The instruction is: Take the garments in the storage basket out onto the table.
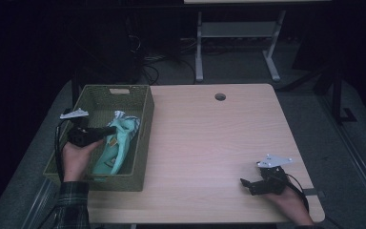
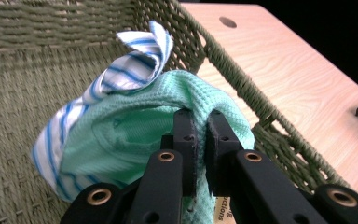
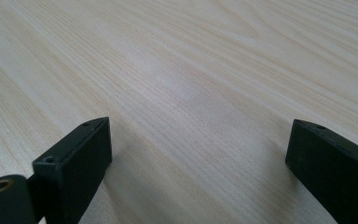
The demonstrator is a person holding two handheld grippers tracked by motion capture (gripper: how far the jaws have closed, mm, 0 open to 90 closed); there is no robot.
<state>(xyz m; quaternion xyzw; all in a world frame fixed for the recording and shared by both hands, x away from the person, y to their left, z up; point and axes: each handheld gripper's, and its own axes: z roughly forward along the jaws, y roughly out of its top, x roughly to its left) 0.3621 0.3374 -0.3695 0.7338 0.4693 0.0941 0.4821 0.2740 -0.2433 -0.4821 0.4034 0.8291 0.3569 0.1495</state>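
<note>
A mint-green waffle cloth (image 2: 135, 126) lies bunched in the olive woven basket (image 1: 138, 98) at the table's left, together with a white cloth with blue stripes (image 2: 130, 70). My left gripper (image 2: 202, 116) is shut on a fold of the green cloth (image 1: 119, 143), pinching it between both pads inside the basket (image 2: 37, 60). Above the basket in the high view, a hand holds the left gripper (image 1: 106, 132). My right gripper (image 1: 246, 185) rests near the table's front right corner, open, with bare wood between its wide-set jaws (image 3: 198, 140).
The light wooden table (image 1: 209, 138) has a round cable hole (image 1: 220, 97) near its far edge. A second table's white legs (image 1: 199, 47) and cables stand on the dark floor behind. The basket wall (image 2: 242, 79) rises just right of the left gripper.
</note>
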